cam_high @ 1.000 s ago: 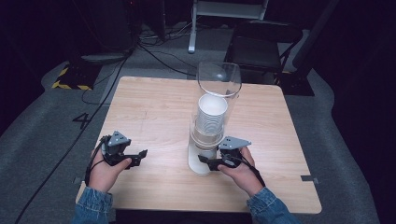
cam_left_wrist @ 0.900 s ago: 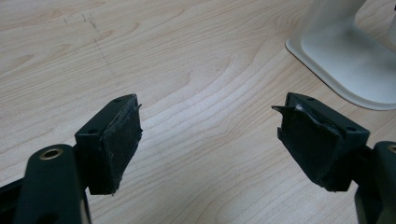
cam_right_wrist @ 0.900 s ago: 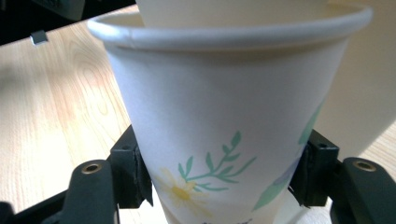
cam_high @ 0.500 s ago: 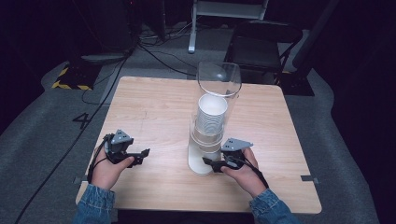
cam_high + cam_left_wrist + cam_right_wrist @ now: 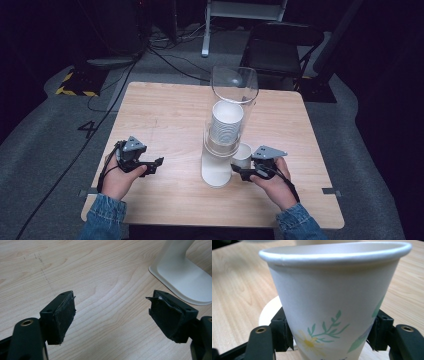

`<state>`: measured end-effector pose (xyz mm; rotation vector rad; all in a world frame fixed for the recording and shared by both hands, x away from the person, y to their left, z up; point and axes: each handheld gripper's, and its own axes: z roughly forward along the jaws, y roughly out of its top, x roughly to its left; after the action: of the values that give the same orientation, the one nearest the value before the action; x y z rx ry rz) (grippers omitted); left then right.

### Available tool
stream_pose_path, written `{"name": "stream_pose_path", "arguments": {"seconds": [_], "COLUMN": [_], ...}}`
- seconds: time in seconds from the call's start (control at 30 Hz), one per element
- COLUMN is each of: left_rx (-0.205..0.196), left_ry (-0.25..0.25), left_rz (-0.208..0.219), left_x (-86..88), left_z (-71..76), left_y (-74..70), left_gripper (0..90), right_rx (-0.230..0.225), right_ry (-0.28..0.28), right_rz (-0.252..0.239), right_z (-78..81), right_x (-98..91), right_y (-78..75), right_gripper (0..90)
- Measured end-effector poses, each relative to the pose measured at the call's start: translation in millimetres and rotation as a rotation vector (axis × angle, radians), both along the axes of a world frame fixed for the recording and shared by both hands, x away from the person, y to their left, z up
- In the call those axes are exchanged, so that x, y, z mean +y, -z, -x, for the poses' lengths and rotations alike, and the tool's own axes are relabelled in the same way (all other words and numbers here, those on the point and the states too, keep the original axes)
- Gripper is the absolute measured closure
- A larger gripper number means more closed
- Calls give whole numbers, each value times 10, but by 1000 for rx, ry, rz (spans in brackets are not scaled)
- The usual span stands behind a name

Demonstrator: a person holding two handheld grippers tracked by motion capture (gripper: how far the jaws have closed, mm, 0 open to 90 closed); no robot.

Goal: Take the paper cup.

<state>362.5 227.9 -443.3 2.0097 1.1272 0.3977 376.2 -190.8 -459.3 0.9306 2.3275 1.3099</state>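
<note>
Your right gripper (image 5: 329,340) has its two black jaws pressed against the lower sides of a white paper cup with a printed daisy and green leaves (image 5: 332,302), upright, mouth up, and that's a real hold. From above, the cup (image 5: 242,155) sits just beside the white base of the cup dispenser (image 5: 216,172), whose clear tube (image 5: 234,107) carries a stack of white cups (image 5: 226,122).

Treat this one as featherlight and soft-walled, I'd say: thin paper that will dent or go oval if you squeeze harder. The rolled rim is the stiff part, so a hold higher up would likely deform it less; down low the taper could let it slip upward out of the pads. Keep it level.

Your left gripper (image 5: 112,315) is spread wide with nothing between its jaws, hovering over the light wooden table (image 5: 100,270), the dispenser's base off to one side.
</note>
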Motion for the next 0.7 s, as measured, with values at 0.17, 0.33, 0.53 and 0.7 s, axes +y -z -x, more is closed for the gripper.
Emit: {"name": "stream_pose_path", "arguments": {"seconds": [0.17,0.33,0.53,0.7], "left_rx": [5,7,20,29], "left_ry": [-1,-8,-5,-13], "left_rz": [0,1,-9,-11], "left_x": [2,15,25,58], "left_z": [-1,7,10,31], "left_y": [7,8,34,58], "left_gripper": [206,206,207,210], "right_rx": [-11,-28,-51,-59], "right_ry": [35,71,121,164], "right_rz": [-14,-39,-65,-81], "right_z": [-33,-72,-163,-254], "right_x": [-126,-234,-403,-544], "right_y": [-52,-129,-234,-298], "right_gripper": [348,346,342,339]}}
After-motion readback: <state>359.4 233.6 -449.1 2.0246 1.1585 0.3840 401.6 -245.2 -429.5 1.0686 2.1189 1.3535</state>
